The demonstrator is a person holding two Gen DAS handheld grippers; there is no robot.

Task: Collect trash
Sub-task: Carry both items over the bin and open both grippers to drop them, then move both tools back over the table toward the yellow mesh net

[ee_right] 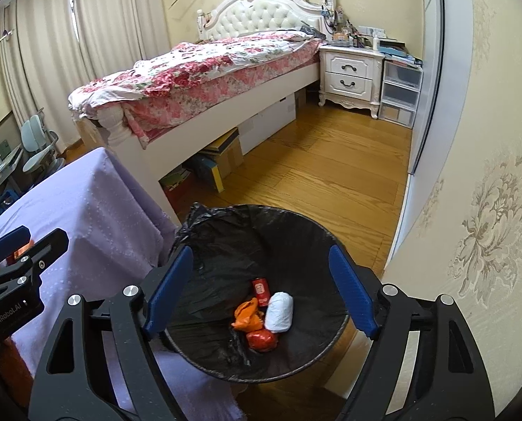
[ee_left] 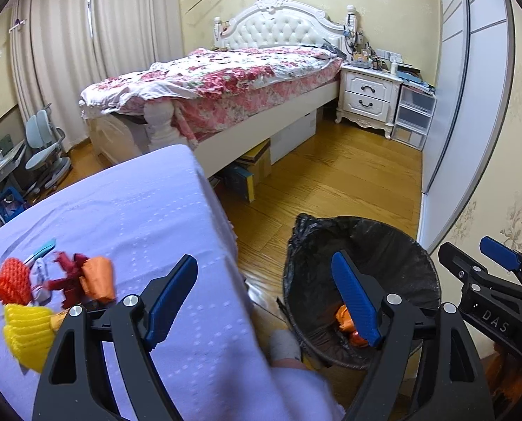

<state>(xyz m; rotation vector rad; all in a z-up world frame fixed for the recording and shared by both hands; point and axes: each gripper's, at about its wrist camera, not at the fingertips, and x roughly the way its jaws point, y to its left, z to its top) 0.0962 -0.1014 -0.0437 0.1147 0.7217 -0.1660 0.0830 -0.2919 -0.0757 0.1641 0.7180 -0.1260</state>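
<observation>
Partway done. The bin (ee_right: 261, 280), black-lined and on the floor just beside the purple-covered table (ee_left: 138, 217), already holds four bits: an orange wrapper (ee_right: 248, 314), a white wad (ee_right: 279, 312), a small red packet (ee_right: 259, 292) and a red-orange lump (ee_right: 262, 340).

Still to collect, on the table at about 9 o'clock in the left wrist view: orange foam net (ee_left: 13, 280), yellow foam net (ee_left: 27, 329), red scrap (ee_left: 67, 280), orange wrapper piece (ee_left: 99, 277), and a light-blue strip (ee_left: 45, 248) (a pale scrap among them is too blurred to name).

Right gripper (ee_right: 261, 291) hangs over the bin mouth, jaws wide apart, nothing between them. Left gripper (ee_left: 261, 301) also spread wide and empty, straddling the table edge and the bin, the pile at its 9 o'clock.

Judgement: roughly half left.
</observation>
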